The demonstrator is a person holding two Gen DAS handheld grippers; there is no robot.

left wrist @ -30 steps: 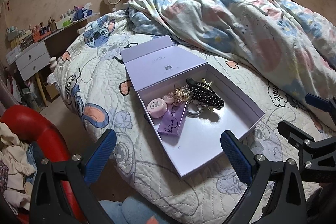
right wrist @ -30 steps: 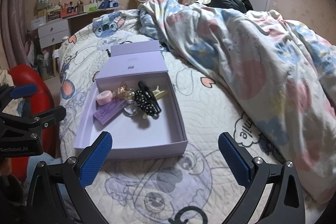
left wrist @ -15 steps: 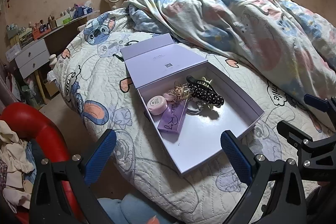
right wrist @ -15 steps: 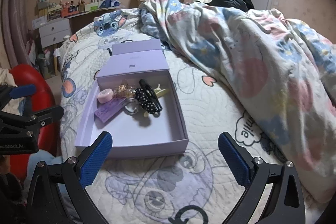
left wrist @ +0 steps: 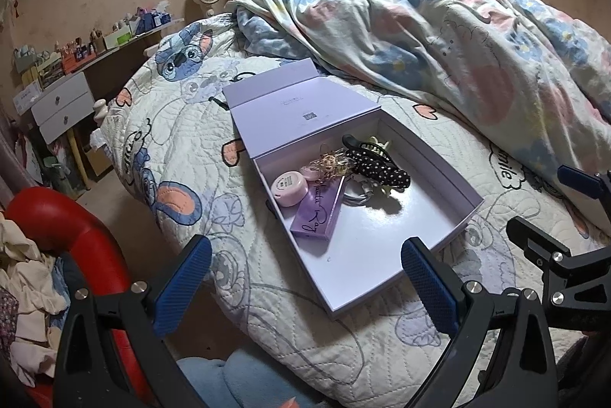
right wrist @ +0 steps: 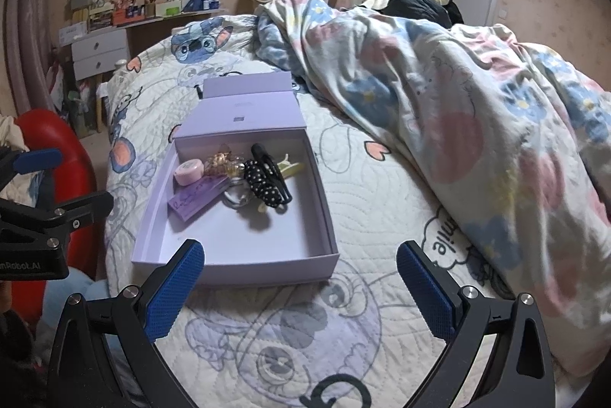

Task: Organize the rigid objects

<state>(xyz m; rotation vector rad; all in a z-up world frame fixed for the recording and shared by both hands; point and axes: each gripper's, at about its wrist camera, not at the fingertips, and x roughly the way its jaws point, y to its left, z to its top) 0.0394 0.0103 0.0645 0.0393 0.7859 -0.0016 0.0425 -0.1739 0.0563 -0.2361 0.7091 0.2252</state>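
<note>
An open lilac box (left wrist: 397, 247) (right wrist: 267, 263) lies on the quilted bed, lid folded back. Inside sit a pink round case (left wrist: 289, 187) (right wrist: 188, 172), a purple card box (left wrist: 317, 213) (right wrist: 196, 199), a black dotted hair clip (left wrist: 378, 169) (right wrist: 263, 182), a gold trinket (left wrist: 330, 163) and a coiled white cable (left wrist: 357, 196). My left gripper (left wrist: 305, 287) is open and empty, held back from the box's near left corner. My right gripper (right wrist: 301, 287) is open and empty, just before the box's near wall.
A crumpled floral duvet (left wrist: 439, 37) (right wrist: 458, 102) covers the bed's far and right side. A red chair with clothes (left wrist: 65, 240) stands at the left. A white drawer unit (left wrist: 65, 106) and cluttered shelf line the far left wall.
Both grippers have drawn back and up slightly from the box. Both stay open and empty. The box contents have not moved.
</note>
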